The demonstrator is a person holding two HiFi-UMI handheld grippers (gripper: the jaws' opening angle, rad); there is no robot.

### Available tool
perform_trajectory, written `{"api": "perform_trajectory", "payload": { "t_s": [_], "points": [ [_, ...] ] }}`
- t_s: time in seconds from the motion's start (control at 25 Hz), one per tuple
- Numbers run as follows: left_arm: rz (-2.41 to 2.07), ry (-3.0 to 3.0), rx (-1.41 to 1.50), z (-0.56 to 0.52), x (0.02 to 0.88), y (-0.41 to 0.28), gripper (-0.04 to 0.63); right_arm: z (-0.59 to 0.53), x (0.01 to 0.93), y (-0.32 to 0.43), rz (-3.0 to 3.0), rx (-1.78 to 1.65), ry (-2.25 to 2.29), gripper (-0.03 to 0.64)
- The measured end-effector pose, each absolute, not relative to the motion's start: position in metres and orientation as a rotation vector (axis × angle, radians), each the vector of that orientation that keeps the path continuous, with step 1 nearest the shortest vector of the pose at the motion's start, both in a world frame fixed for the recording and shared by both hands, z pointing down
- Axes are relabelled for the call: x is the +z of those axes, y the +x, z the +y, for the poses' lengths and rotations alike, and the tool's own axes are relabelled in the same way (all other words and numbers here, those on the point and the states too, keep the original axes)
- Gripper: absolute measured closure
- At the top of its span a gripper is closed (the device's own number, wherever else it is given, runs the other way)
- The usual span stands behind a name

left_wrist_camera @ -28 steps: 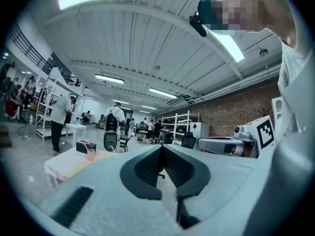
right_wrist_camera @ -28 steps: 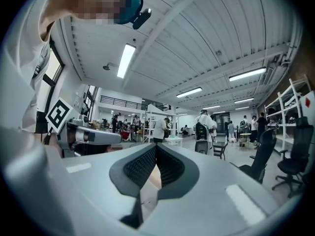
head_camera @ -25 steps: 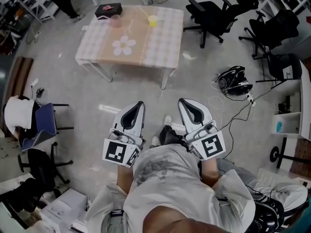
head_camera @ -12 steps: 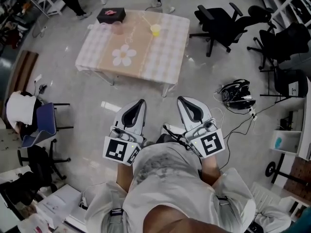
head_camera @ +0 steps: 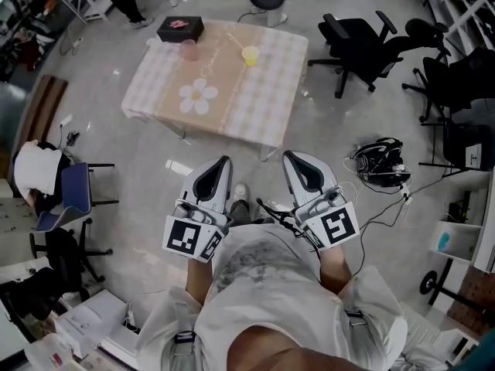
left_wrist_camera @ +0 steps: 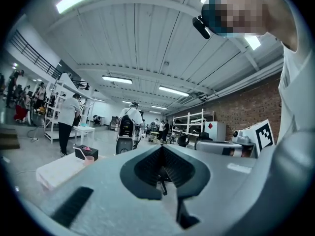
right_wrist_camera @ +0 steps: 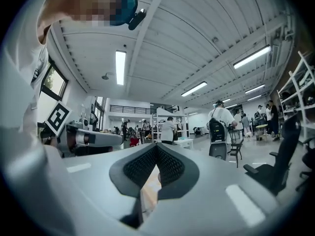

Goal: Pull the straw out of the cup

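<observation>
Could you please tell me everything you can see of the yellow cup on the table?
The yellow cup is small, pale and open-topped, probably plastic. It stands upright on the checked table, towards its far side, right of the pink cup and apart from it. A thin pale straw sticks out of it, leaning left. Nothing else touches it.

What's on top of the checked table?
A pink cup, a yellow cup with a straw, and a black box at one corner. The cloth hides the tabletop itself.

One table [head_camera: 255, 99], two cups [head_camera: 189, 49] [head_camera: 250, 54], one black box [head_camera: 180, 28], two grippers [head_camera: 223, 163] [head_camera: 288, 158].
</observation>
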State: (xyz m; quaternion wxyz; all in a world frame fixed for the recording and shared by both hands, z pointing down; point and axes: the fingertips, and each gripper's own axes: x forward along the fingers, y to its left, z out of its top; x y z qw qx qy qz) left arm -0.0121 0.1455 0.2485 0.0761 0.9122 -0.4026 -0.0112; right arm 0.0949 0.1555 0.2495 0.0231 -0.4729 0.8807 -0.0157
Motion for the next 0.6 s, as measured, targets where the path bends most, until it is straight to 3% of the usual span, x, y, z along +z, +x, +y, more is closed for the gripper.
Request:
{"api": "perform_trajectory", "payload": {
  "t_s": [0.6],
  "points": [
    [-1.157, 2.750, -0.005, 0.036, 0.262, 0.003, 0.592, 0.050, 0.262, 0.106, 2.738, -0.070, -1.531, 0.607]
  ]
}}
